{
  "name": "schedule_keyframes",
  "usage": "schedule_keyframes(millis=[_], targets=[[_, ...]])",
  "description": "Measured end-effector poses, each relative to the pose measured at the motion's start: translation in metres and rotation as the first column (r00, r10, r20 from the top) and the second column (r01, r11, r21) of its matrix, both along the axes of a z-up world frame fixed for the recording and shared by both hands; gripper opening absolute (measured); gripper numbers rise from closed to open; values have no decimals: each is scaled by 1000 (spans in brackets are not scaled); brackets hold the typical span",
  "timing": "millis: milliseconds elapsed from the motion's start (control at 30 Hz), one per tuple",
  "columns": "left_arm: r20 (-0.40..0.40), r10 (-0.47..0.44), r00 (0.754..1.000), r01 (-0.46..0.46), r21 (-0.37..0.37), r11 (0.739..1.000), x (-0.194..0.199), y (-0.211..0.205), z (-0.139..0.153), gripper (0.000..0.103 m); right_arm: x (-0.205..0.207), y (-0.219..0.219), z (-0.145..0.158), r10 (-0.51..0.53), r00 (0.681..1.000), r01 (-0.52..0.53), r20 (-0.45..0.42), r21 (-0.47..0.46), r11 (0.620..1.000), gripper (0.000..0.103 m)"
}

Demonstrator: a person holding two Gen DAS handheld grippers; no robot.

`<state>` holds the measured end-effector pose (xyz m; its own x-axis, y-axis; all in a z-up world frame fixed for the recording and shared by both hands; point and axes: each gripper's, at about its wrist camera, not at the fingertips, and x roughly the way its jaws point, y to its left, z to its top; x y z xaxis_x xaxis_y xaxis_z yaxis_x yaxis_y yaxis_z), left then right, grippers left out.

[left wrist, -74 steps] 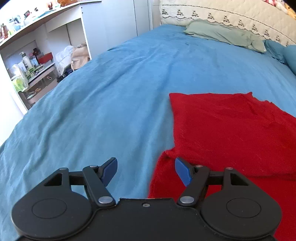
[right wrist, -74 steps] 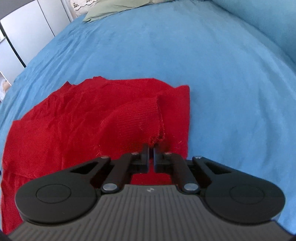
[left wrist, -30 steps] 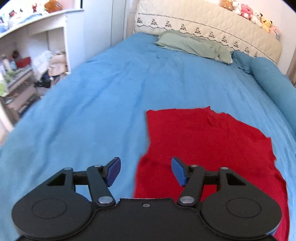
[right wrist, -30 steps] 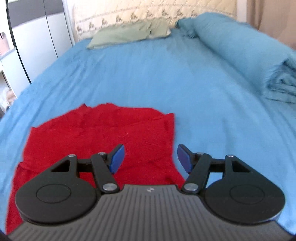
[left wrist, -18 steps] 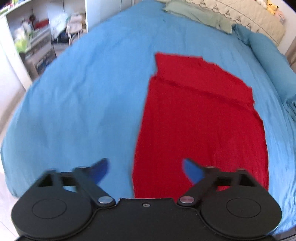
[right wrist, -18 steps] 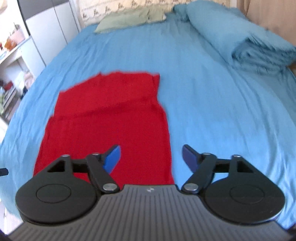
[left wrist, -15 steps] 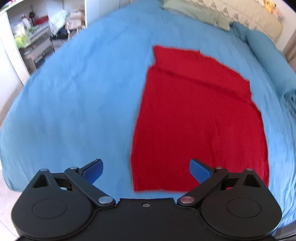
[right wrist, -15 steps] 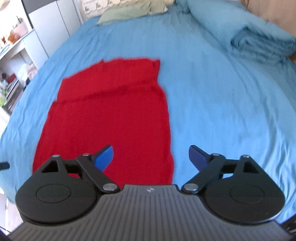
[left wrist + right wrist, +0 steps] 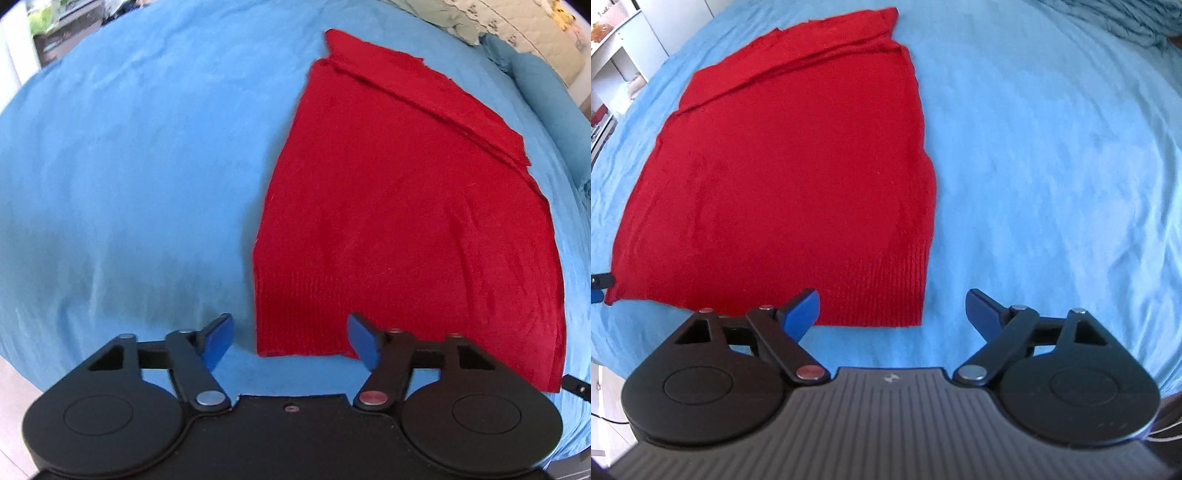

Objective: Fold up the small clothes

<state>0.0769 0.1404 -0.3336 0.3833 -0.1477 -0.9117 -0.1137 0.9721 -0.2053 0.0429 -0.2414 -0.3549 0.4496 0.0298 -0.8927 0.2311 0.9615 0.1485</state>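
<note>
A red knit garment (image 9: 406,206) (image 9: 790,177) lies flat on the blue bed, ribbed hem nearest me and a folded band across its far end. My left gripper (image 9: 291,338) hovers over the hem's left corner. Its jaws are closing, the corner lies between the blue pads (image 9: 221,334), and they do not press on it. My right gripper (image 9: 891,308) hangs over the hem's right corner, jaws wide and just closing, pads clear of the cloth. A bit of each gripper shows at the other view's edge.
The blue bedsheet (image 9: 122,166) (image 9: 1052,147) spreads around the garment, and its near edge drops off just below both grippers. A rolled blue duvet (image 9: 543,85) and a green pillow (image 9: 443,18) lie at the far right. White shelves (image 9: 617,48) stand left of the bed.
The right gripper let go of the garment's fold and opened wide. Both grippers drew back from the far end to the near hem and sank. The left jaws widened, then narrowed.
</note>
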Motion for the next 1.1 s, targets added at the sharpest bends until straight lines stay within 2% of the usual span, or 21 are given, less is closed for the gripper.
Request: schedule_keyframes(millis=[200,267,300,367,400,500,633,800,867,900,933,967,1100], targets=[[-11,65,998,-66,-8,998,3,-3,-13,59,5,-11,-14,-54,998,56,-44,50,997,94],[-19,63,998,-63,-13,998,4,-4,-13,41,7,-13,-17,-76,995,80,-58,71,994,89],[-26,55,998,-55,-20,998,6,-6,-12,35,8,-13,-17,-82,995,87,-63,75,993,88],[-36,39,999,-40,-20,999,8,-6,-11,14,9,-13,-17,-90,994,95,-68,77,993,87],[-40,33,999,-34,-21,999,9,-6,-10,12,10,-13,-16,-87,994,93,-70,75,993,86],[-43,32,999,-33,-20,999,13,-4,-9,9,16,-11,-17,-76,994,81,-76,64,995,83],[-39,29,999,-29,-10,1000,14,-5,-6,9,23,-13,-23,-73,993,79,-90,63,995,72],[-41,35,999,-35,-3,999,14,-7,-4,9,28,-10,-27,-73,991,78,-110,45,996,68],[-45,40,998,-40,-5,999,13,-6,-4,8,29,-9,-28,-73,990,78,-119,35,996,61],[-47,42,998,-42,-7,999,14,-6,-4,8,30,-8,-27,-69,990,73,-122,32,997,47],[-47,45,998,-45,-13,999,15,-4,-2,8,31,-7,-27,-58,990,63,-129,36,997,29],[-47,49,998,-51,-22,998,15,-3,0,8,33,-6,-26,-42,990,48,-132,45,998,21],[-35,72,997,-74,-68,995,20,3,21,7,42,-4,-11,-12,993,18,-120,52,998,21]])
